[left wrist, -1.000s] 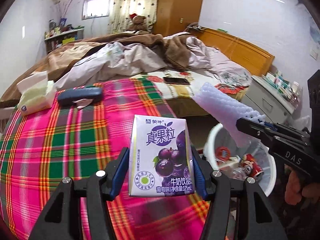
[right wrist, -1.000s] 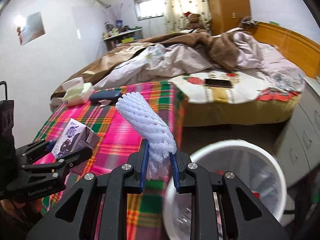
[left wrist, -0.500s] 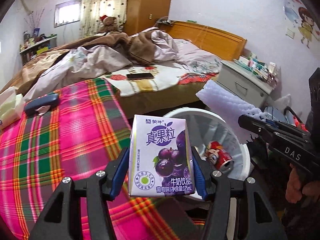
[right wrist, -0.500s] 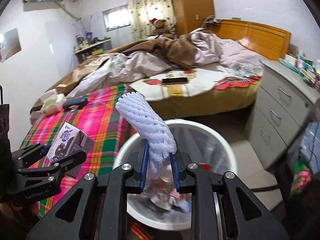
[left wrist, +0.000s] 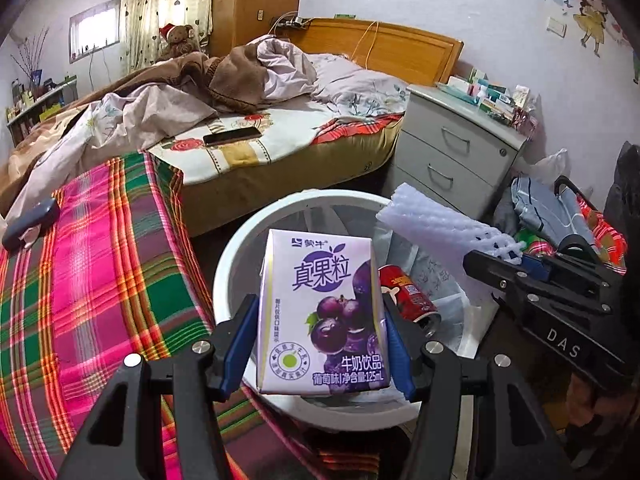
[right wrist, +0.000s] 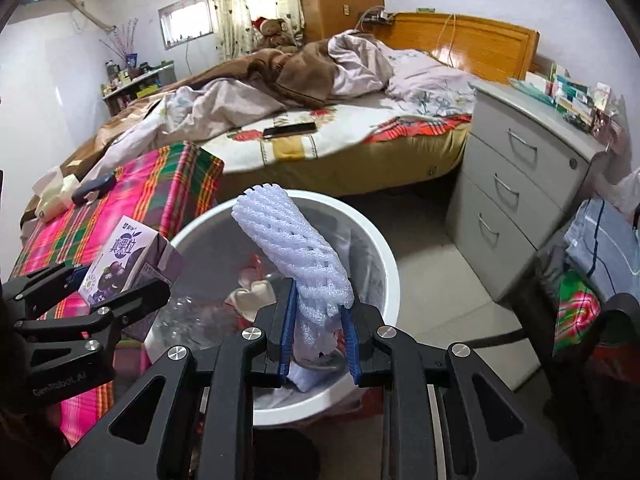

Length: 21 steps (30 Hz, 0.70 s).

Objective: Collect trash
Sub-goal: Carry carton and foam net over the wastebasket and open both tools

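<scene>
Both grippers travelled sideways off the plaid-covered table (left wrist: 100,280) to above the white trash bin (right wrist: 390,280), which had sat at the frame edge a second before. The left gripper (left wrist: 320,344) carried the purple drink carton (left wrist: 324,316) from over the cloth to over the bin's near rim; the right gripper (right wrist: 320,336) carried the white foam net (right wrist: 296,252) to over the bin's opening. The red can (left wrist: 406,296) inside the bin came into fuller view in the left wrist view.
</scene>
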Tool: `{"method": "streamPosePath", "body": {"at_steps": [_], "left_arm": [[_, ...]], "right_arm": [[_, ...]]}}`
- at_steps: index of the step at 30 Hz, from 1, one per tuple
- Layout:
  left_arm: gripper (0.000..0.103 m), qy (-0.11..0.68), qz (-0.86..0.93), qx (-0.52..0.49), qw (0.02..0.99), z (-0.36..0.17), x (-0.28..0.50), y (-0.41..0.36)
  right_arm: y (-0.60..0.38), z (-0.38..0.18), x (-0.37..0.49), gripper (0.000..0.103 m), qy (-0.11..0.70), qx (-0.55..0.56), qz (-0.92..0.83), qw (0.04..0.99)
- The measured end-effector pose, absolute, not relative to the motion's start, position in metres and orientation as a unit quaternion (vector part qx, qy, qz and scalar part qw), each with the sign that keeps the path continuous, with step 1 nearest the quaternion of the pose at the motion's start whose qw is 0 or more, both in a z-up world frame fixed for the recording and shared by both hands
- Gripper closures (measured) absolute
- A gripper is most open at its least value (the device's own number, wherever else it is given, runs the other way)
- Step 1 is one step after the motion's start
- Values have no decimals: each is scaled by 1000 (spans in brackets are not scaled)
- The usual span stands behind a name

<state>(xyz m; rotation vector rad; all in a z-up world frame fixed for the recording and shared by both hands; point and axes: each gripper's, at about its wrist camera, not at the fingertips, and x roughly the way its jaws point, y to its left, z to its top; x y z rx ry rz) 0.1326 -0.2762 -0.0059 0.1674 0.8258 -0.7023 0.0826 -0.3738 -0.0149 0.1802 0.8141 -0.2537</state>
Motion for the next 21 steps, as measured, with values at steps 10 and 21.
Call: {"method": "streamPosePath", "body": {"at_steps": [10, 21], "left_arm": [[30, 403, -320, 68, 855, -11, 141, -270], [30, 393, -312, 61, 863, -7, 133, -254]], "right_arm": [[-380, -29, 83, 55, 406, 111, -116, 900], [-367, -24, 78, 53, 392, 100, -108, 908]]}}
